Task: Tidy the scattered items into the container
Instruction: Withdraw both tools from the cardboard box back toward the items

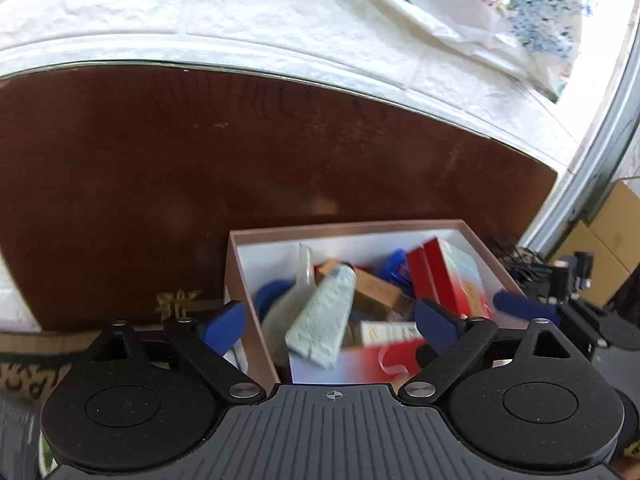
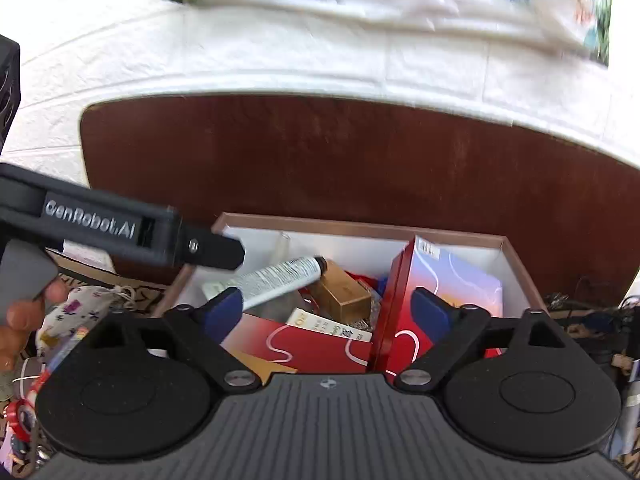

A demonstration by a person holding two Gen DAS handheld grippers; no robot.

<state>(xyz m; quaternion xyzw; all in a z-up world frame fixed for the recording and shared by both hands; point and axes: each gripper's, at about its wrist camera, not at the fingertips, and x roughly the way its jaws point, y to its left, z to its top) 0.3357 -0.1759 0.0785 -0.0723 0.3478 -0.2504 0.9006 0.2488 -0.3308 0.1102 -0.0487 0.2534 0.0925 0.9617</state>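
Looking down into the box (image 1: 256, 304), I see both grippers over it with fingers apart and nothing between them: left gripper (image 1: 332, 324), right gripper (image 2: 328, 310). Inside the box lie a tube (image 2: 280, 280), a gold carton (image 2: 344, 292) and a red case (image 2: 404, 300) standing on edge at the box's right side.
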